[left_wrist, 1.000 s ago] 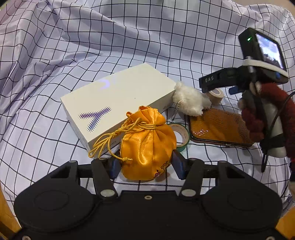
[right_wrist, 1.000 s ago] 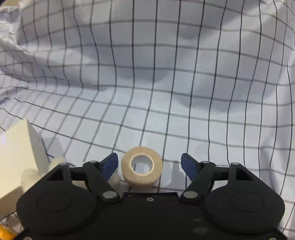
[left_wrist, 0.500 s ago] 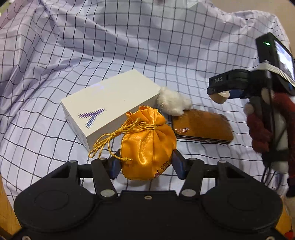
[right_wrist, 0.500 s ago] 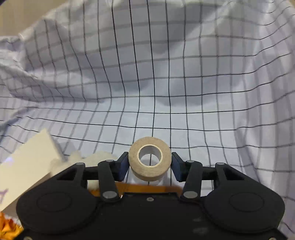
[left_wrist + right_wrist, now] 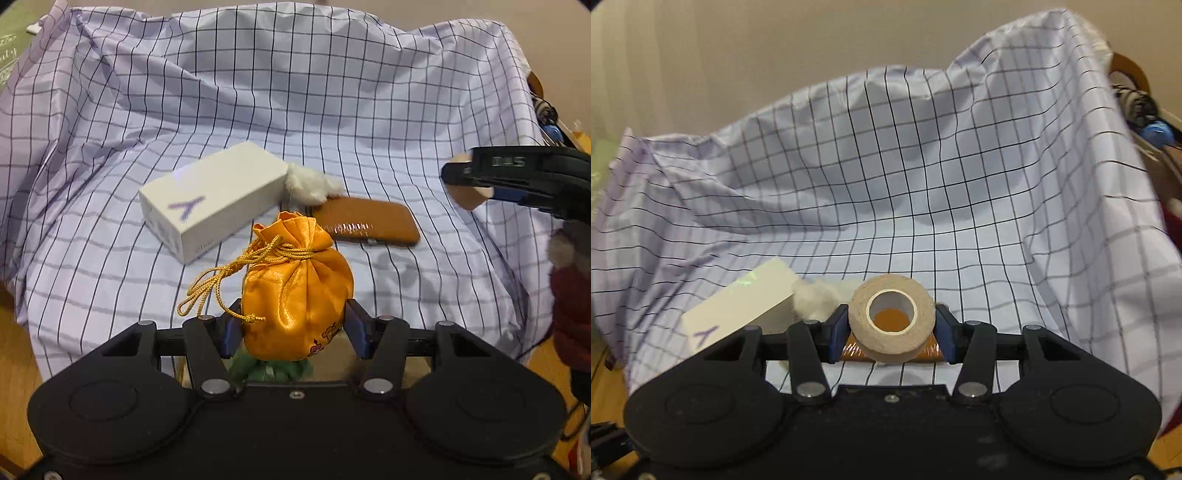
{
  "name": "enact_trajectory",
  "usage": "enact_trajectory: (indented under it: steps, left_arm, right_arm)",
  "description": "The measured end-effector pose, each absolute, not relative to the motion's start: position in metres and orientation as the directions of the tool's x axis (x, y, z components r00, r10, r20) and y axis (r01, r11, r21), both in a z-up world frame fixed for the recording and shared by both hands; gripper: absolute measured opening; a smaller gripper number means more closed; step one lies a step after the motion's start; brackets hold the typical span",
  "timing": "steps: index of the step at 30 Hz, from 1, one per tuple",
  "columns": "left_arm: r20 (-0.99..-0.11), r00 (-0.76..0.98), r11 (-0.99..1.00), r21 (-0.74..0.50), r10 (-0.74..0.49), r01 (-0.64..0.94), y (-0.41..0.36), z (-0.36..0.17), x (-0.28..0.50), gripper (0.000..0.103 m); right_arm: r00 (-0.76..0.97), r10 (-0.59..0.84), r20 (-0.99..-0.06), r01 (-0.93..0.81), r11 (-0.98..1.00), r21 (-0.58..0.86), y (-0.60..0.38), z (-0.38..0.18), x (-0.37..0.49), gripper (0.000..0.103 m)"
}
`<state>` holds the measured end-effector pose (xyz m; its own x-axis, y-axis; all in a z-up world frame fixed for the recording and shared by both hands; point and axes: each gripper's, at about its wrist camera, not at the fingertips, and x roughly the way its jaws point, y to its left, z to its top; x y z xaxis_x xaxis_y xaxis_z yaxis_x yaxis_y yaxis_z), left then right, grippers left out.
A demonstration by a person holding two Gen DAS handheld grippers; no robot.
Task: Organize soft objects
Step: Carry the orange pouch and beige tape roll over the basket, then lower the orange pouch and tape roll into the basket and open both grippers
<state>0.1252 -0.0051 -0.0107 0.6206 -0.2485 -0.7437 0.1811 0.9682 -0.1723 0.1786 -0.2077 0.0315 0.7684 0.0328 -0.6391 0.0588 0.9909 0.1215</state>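
An orange satin drawstring pouch (image 5: pixel 295 280) hangs above the checked cloth (image 5: pixel 332 110), and my left gripper (image 5: pixel 293 328) is shut on its lower half. Its gold cord droops to the left. In the right wrist view my right gripper (image 5: pixel 891 328) is shut on a beige tape roll (image 5: pixel 894 349), held off the cloth with its hole facing the camera. The left wrist view shows that right gripper (image 5: pixel 469 184) at the right edge, blurred, with the beige roll (image 5: pixel 467 199) in it. A white fluffy pompom (image 5: pixel 310 182) lies on the cloth between the box and the case.
A white box (image 5: pixel 210 199) with a purple mark lies left of the pompom, and a brown flat case (image 5: pixel 369 221) lies to its right. A blurred green thing (image 5: pixel 269 369) shows under the pouch. Wooden floor (image 5: pixel 14 369) borders the cloth's front edge. A dark red sleeve (image 5: pixel 572 295) is at the right.
The right gripper shut on the beige tape roll and lifted it up and back from the cloth. The left gripper rose and drew back with the pouch still in it.
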Motion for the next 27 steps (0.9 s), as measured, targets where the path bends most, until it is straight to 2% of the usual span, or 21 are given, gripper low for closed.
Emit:
enact_trajectory:
  steps: [10, 21, 27]
  left_arm:
    - [-0.783, 0.567, 0.966, -0.185, -0.255, 0.18, -0.003, -0.024, 0.083, 0.053]
    - [-0.815, 0.482, 0.944, -0.243, -0.323, 0.222, -0.009, -0.042, 0.057, 0.053]
    - [-0.814, 0.485, 0.942, -0.223, -0.321, 0.249, -0.018, -0.044, 0.04, 0.057]
  right_arm:
    - [0.775, 0.081, -0.627, 0.055, 0.979, 0.194, -0.206, 0.03, 0.088, 0.048]
    - [0.762, 0.108, -0.638, 0.043, 0.975, 0.216, -0.198, 0.018, 0.033, 0.048]
    - [0.776, 0.103, -0.622, 0.035, 0.978, 0.206, -0.193, 0.022, 0.008, 0.048]
